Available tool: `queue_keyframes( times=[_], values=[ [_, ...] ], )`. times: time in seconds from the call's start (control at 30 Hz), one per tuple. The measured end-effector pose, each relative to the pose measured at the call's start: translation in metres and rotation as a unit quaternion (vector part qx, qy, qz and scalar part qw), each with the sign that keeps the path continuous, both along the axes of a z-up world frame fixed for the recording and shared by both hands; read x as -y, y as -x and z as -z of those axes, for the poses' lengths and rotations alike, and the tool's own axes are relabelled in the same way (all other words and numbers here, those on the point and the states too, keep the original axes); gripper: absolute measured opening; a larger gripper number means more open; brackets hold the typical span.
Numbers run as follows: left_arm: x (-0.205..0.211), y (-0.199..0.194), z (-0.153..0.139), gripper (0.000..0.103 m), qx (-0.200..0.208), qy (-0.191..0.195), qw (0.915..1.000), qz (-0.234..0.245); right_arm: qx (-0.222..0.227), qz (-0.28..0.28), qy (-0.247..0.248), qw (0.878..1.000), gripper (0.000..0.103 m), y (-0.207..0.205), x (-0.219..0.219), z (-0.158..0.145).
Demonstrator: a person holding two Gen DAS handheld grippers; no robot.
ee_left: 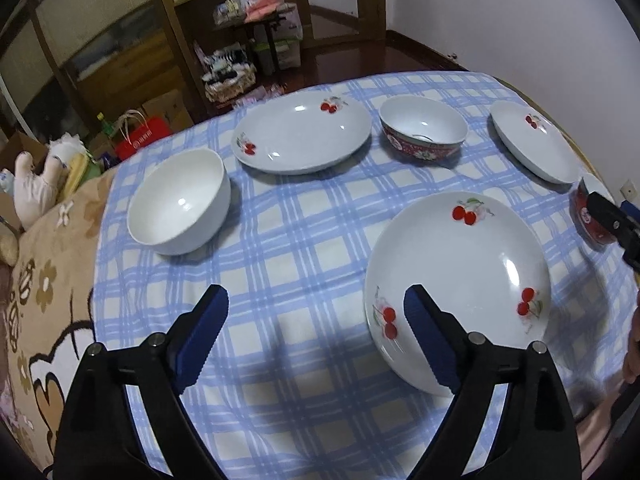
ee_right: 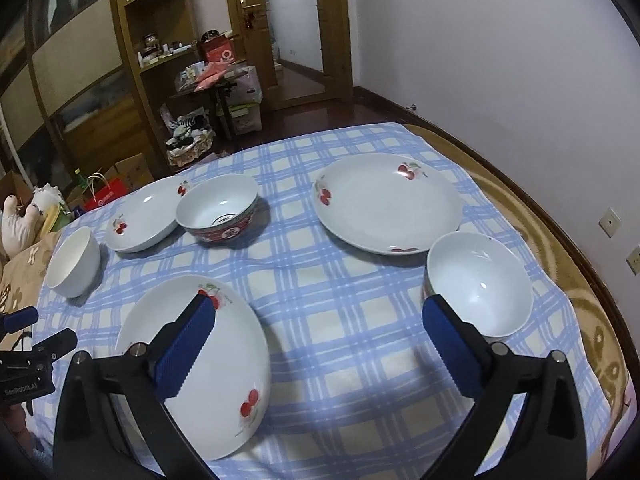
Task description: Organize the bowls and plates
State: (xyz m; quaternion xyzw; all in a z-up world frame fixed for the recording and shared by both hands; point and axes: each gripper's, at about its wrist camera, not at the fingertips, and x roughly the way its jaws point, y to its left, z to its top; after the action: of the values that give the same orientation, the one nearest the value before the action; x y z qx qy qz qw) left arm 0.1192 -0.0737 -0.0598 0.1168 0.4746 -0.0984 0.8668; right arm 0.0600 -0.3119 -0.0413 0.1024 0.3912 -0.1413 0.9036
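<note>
Both hand-held grippers, left (ee_left: 316, 340) and right (ee_right: 316, 344), gape empty above the blue-checked cloth (ee_left: 280, 240); three white cherry-print plates (ee_left: 456, 280) and three bowls lie scattered; soft bedding could tip stacks

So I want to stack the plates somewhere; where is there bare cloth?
Bare checked cloth lies between the nearest cherry plate and the near bowl. It is crowded along the far side, where a plate touches the red-patterned bowl.
</note>
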Motion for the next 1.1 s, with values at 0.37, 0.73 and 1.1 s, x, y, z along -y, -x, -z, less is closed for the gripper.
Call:
queue_keyframes(
  times=[0.37,0.73,1.1],
  values=[
    [0.000,-0.015,0.006,0.088,-0.008,0.022,0.9997,-0.003,0.014,0.017,-0.021,1.000,0.103,-0.003,0.024,0.002],
    [-0.009,-0.024,-0.003,0.088,0.004,0.041,0.9990,-0.017,0.005,0.030,-0.020,0.999,0.103,-0.006,0.033,0.003],
    [0.038,-0.020,-0.056,0.088,0.025,0.037,0.9988,0.022,-0.011,0.080,0.010,0.997,0.103,-0.014,0.081,-0.034]
  ],
)
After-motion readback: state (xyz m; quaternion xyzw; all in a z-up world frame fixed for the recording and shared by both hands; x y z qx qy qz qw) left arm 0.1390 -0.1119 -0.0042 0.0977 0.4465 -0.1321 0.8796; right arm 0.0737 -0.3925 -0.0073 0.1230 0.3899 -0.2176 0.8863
